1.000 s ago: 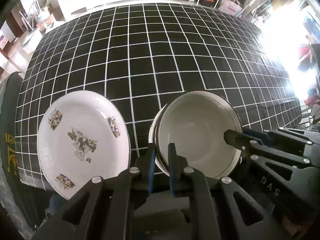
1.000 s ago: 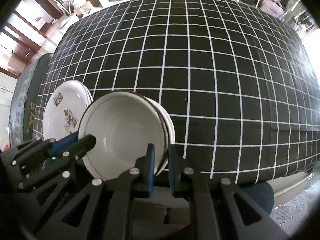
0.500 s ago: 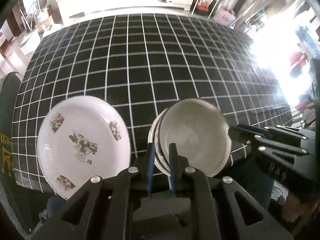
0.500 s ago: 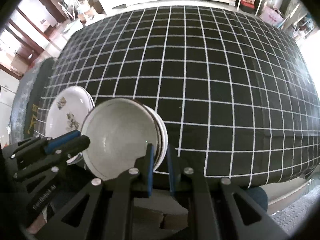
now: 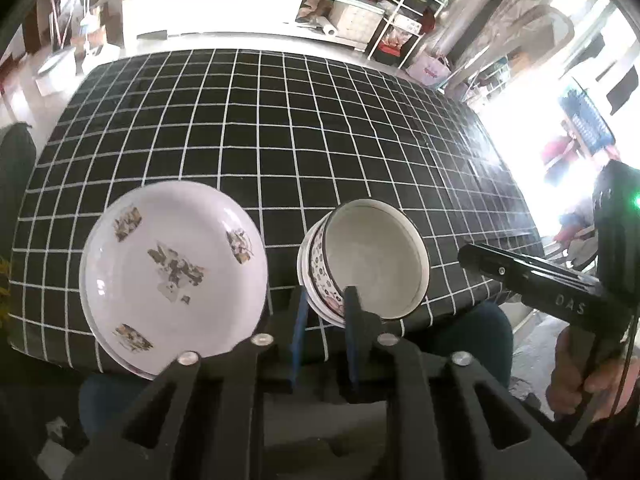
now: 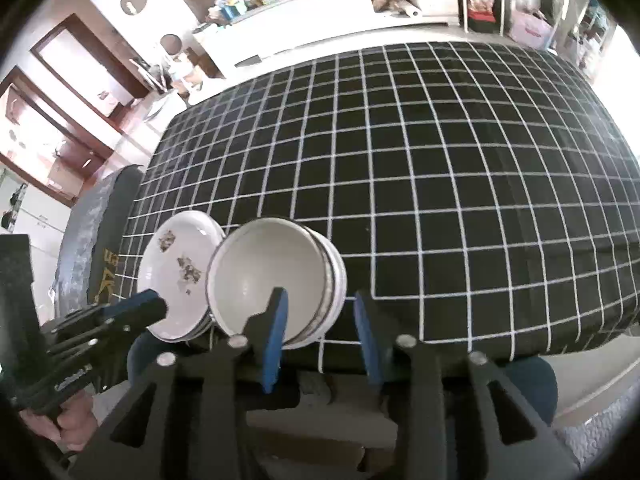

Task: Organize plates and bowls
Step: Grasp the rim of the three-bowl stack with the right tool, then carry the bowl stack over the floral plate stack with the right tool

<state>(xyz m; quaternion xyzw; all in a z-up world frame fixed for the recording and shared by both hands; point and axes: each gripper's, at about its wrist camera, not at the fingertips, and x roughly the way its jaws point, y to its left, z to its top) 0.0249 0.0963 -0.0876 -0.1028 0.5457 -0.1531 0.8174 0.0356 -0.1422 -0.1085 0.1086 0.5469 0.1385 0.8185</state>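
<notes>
A stack of white bowls (image 5: 376, 256) with patterned outsides stands near the front edge of the black checked tablecloth (image 5: 280, 120). To its left lies a stack of white plates (image 5: 172, 268) with flower prints. My left gripper (image 5: 326, 300) has its jaws opening, a narrow gap showing, with the bowls' near left rim between them and the pads off it. In the right wrist view the bowls (image 6: 260, 272) and plates (image 6: 176, 264) sit side by side. My right gripper (image 6: 320, 296) is opening wider, its left finger before the bowl, the right rim in the gap.
Each gripper shows in the other's view: the right gripper (image 5: 472, 254) held by a hand (image 5: 580, 364), and the left gripper (image 6: 156, 306). A dark padded seat (image 6: 88, 240) stands left of the table. A white counter (image 5: 224, 12) and shelves lie beyond the far edge.
Both grippers, earlier shut on the bowl stack's rim, have let go and drawn up and back. The bowls now rest on the cloth beside the plates.
</notes>
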